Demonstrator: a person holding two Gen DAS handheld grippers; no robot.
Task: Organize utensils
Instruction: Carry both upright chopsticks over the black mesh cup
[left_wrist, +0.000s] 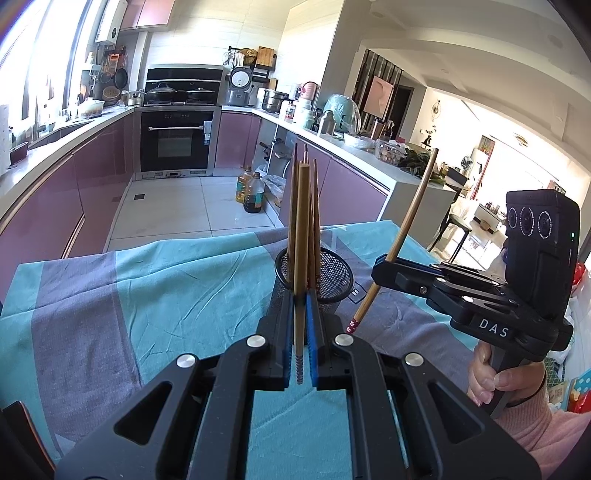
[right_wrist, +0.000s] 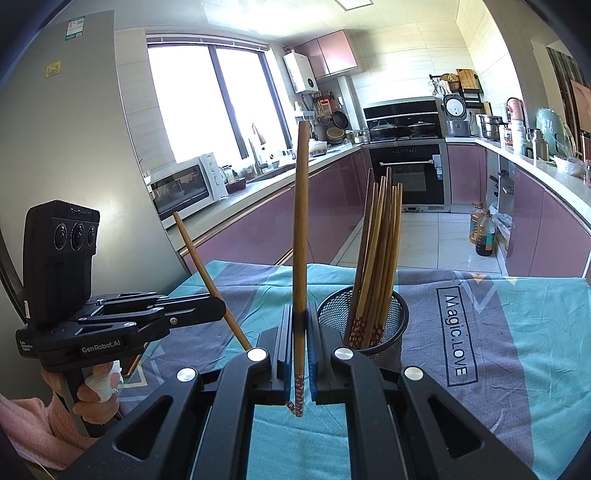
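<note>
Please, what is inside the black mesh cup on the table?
The mesh cup holds a bundle of wooden chopsticks, standing and leaning, patterned ends down. The cup's bottom is hidden by the right gripper.

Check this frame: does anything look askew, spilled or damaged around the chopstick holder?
Nothing spilled or damaged. The mesh holder stands upright on the tablecloth, its chopsticks leaning loosely. Each gripper is shut on one chopstick: the left gripper on one, the right gripper on another. Neither is in the holder yet.
</note>
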